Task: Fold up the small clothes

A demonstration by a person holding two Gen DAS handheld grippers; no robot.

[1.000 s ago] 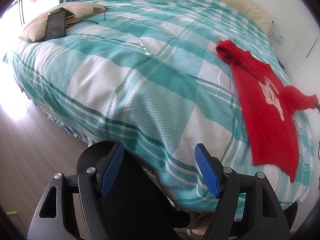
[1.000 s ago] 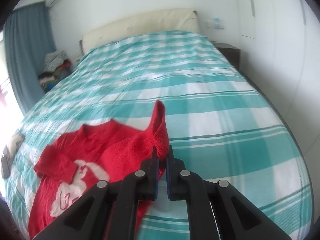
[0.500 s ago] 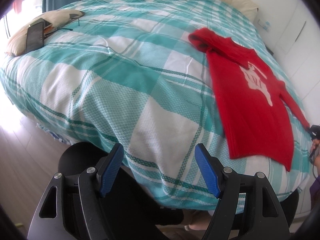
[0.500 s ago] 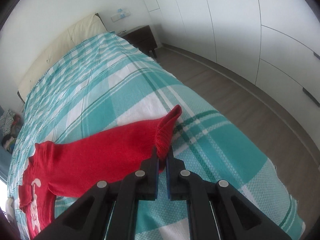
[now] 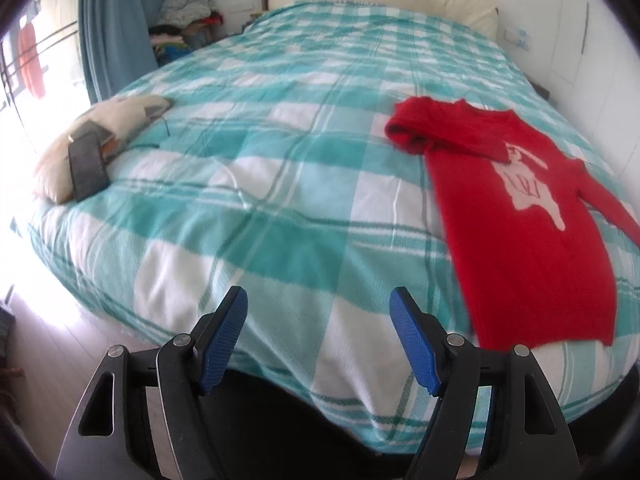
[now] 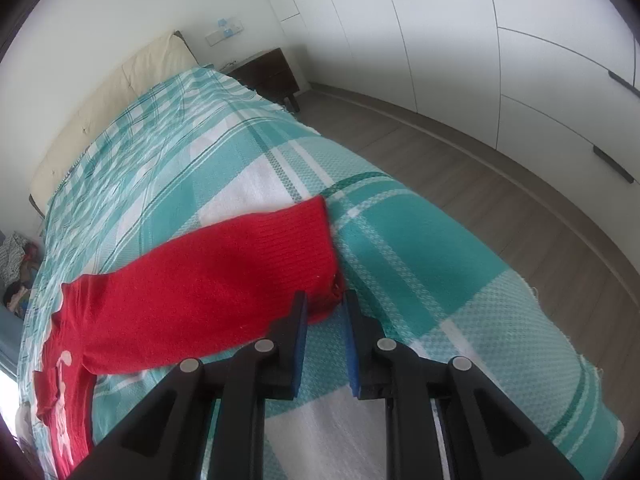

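Right gripper (image 6: 325,312) slightly parted at ribbed red knit sweater (image 6: 208,280) cuff — left gripper (image 5: 319,320) wide open, empty.

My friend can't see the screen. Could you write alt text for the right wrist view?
A red sweater sleeve lies stretched across a teal and white checked bedspread, its cuff corner between the slightly parted fingers of the right claw. White wardrobe doors and wooden floor lie beyond.

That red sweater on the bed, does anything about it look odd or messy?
Yes. On the red sweater, the far sleeve is bunched up near the shoulder instead of lying flat, while the other sleeve is stretched straight toward the bed's edge, its cuff between the right gripper fingers. The body lies flat.
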